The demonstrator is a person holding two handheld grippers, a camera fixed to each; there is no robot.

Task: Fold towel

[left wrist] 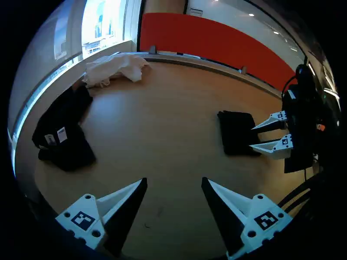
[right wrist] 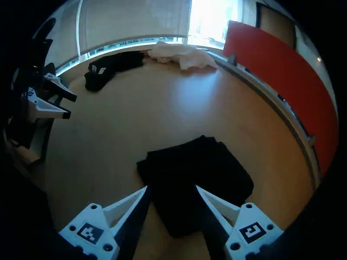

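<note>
1. Pale wooden tabletop [left wrist: 165, 108] runs out to a bright window [left wrist: 102, 26] and a long red partition panel [left wrist: 208, 39] along the far edge.
2. A black, soft cloth towel [right wrist: 195, 169] lies flat on the wood as a rough rectangle several layers thick. From the right gripper [right wrist: 172, 187] it sits dead ahead at twelve o'clock, close in.
3. That gripper's jaws stand open, one finger on each side of the towel's near end. I cannot tell whether they touch the cloth or hang just above it.
4. The left gripper [left wrist: 173, 180] is well apart, jaws open over bare wood with nothing between them. From there the towel is at about two o'clock.
5. A crumpled white cloth heap [left wrist: 115, 67] lies near the window at eleven o'clock from the left gripper, and a dark pile of black clothing [left wrist: 63, 130] at nine o'clock. Neither touches the towel.
6. Handling, as I judge it: the towel looks light and limp, so it will sag and its layers may slide apart if lifted by a single point.
7. I would pinch through every layer at a corner or along an edge. One gripper per corner should keep the edge taut.
8. The wood looks smooth, so the cloth may skid rather than fold unless one side is pinned.
</note>
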